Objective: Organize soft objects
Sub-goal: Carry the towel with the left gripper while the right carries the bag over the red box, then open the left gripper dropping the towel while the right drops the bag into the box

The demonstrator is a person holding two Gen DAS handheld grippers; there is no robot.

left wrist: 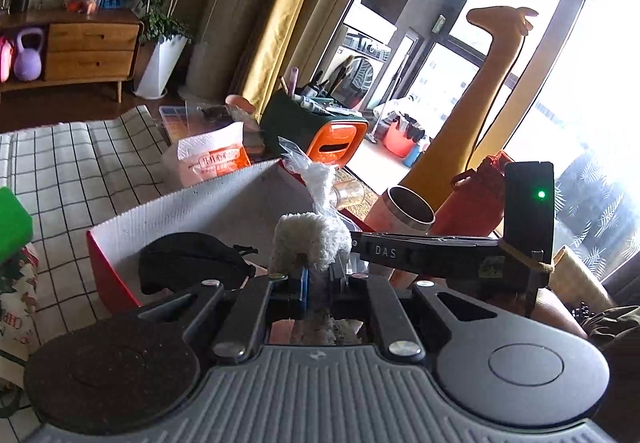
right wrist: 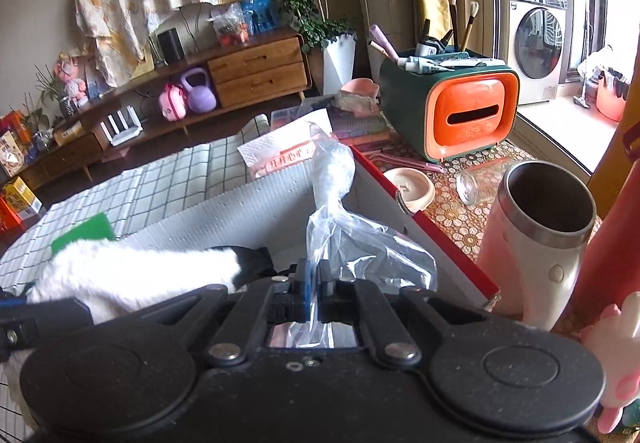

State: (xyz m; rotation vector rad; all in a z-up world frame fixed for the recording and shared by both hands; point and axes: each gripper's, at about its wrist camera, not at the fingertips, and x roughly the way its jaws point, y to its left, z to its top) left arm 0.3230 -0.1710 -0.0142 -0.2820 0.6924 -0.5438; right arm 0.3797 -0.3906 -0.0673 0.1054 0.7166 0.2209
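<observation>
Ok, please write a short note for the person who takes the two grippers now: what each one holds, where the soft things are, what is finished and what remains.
Left gripper: shut on a white fluffy cloth, held over the red box.
Right gripper: shut on a clear plastic bag with something white inside, also over the box.
Box: open, on the checked tablecloth; a black soft item already lies in it.
Done: the black item is in the box, and both other soft things are picked up.
Left: probably lower the cloth and the bag into the box and let go. A green object lies beside the box; I cannot tell whether it is soft.
</observation>
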